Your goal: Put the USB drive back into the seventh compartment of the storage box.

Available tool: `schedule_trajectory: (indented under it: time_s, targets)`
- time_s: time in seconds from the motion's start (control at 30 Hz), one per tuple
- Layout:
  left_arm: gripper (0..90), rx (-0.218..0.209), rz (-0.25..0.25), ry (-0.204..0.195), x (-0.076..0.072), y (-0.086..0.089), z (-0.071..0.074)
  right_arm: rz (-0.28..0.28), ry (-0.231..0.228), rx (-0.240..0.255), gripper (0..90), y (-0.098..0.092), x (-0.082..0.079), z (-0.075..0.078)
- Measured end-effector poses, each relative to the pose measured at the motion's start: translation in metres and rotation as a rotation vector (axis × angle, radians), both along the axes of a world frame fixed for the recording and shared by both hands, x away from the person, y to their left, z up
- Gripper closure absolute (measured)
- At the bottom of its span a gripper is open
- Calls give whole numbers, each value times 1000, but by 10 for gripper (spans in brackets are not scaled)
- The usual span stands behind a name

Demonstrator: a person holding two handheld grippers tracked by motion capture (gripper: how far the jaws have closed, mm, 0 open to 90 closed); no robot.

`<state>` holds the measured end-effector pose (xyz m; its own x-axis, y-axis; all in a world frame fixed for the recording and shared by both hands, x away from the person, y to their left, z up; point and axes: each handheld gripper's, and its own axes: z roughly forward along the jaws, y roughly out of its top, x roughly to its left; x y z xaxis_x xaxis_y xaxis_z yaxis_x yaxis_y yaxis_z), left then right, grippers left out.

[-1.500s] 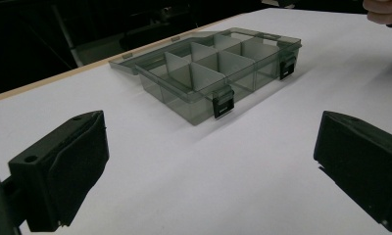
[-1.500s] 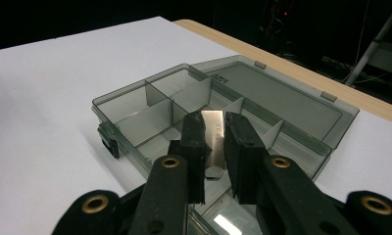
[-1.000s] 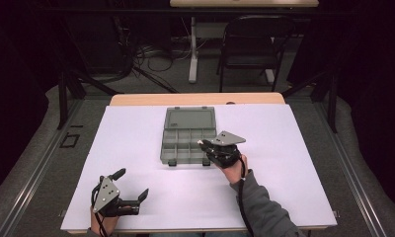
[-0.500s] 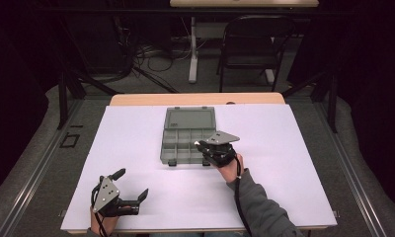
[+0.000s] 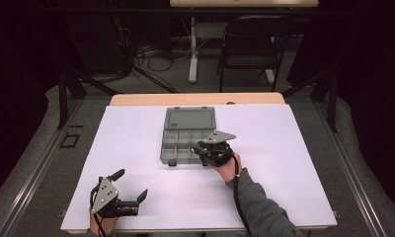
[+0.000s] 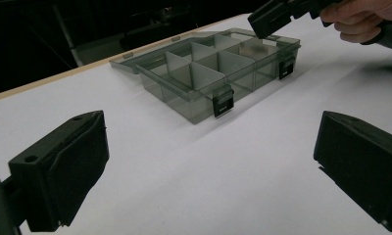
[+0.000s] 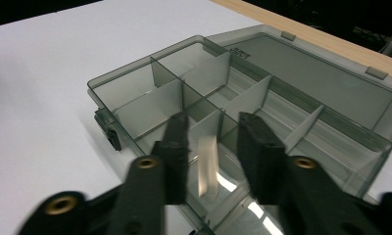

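Moved since a second before: right gripper [image 5: 201, 149], shifted leftward over the near right corner of the smoky-grey translucent plastic compartment box [image 5: 185, 136], which lay open at the middle of the white table [image 5: 284, 163], lid flat toward the far edge. Its jaws stood slightly apart above a pale divider [image 7: 206, 166], gripping nothing. Left gripper [image 5: 131, 186] rested near the front left edge, well apart from the box, jaws spread wide and empty.

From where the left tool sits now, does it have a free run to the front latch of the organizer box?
Probably yes. The left tool is open over bare white table, and nothing lies between it and the nearer latch. The right tool hovers over the box at its other end.
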<state>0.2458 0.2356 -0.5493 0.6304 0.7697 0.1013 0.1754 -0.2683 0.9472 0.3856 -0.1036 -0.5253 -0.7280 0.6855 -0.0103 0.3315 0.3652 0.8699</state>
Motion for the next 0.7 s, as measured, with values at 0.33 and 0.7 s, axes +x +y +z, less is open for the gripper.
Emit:
schedule_trajectory:
  time_s: [0.33, 0.7]
  targets:
    - [1, -4, -4, 1, 0, 0, 0, 29, 14, 12, 138, -22, -10, 17]
    - [1, -4, -4, 3, 1, 0, 0, 73, 39, -4, 23, -40, -28, 24]
